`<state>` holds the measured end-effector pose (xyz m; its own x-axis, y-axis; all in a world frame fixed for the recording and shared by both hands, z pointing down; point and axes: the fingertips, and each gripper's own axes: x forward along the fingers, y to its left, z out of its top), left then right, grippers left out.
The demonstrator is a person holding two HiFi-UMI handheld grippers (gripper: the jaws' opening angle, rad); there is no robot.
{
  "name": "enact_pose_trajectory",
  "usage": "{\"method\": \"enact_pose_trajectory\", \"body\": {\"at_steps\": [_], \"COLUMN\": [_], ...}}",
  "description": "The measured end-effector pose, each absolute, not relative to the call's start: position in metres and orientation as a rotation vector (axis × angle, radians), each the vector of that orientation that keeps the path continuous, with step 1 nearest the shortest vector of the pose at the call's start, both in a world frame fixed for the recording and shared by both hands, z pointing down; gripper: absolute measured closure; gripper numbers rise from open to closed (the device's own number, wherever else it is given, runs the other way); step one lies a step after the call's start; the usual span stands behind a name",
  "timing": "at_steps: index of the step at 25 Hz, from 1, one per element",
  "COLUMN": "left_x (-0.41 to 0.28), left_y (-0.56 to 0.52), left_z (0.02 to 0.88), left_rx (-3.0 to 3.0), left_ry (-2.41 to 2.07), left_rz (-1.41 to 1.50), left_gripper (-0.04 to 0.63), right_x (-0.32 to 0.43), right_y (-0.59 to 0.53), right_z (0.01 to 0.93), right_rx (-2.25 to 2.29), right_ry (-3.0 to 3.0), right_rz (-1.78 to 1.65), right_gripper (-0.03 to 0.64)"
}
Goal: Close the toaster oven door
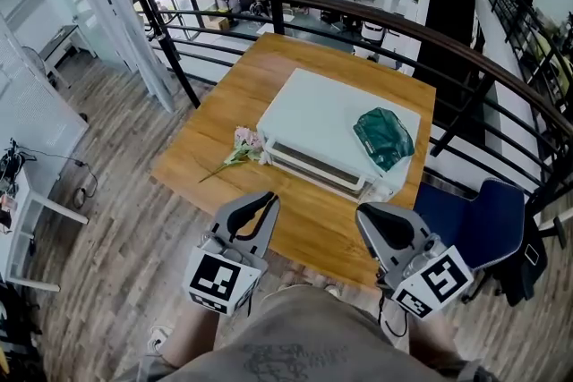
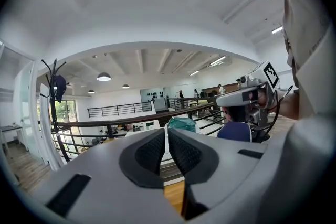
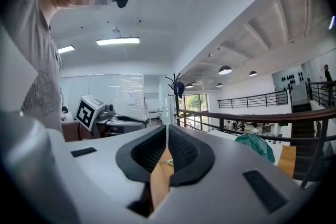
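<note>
Found toaster oven (image 1: 336, 134) at far right of bench (image 1: 215, 148), well beyond both tongs. Noted left tongs (image 1: 269, 199) and right tongs (image 1: 364, 213) at near edge, pinched narrow, holding nothing

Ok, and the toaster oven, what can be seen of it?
The toaster oven is a white, flat-topped box, seemingly plastic or painted metal, sitting upright and skewed on the wooden table, front towards the person. The front shows pale and dark horizontal strips; whether the door is open cannot be told. A crumpled green bundle lies on its top, to the right. A pink flower lies on the table by its front left corner. The left gripper and right gripper do not touch it.
</note>
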<state>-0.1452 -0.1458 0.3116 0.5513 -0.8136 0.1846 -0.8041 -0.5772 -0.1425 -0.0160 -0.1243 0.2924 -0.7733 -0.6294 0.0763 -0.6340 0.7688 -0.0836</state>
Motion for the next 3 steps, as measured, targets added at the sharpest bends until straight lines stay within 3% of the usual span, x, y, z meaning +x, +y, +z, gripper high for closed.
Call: {"method": "enact_pose_trajectory", "body": {"at_steps": [3], "left_x": [-0.1468], "left_y": [-0.1455], "left_z": [0.3081], "left_rx": [-2.728], "left_ry": [1.419], "left_rz": [-0.358], "left_gripper": [0.561], "right_x": [-0.0189], "right_y": [-0.1240], "right_z": [0.2922], "right_rx": [1.033], "right_ry": [-2.909], "right_rz": [0.160], "right_gripper": [0.577]}}
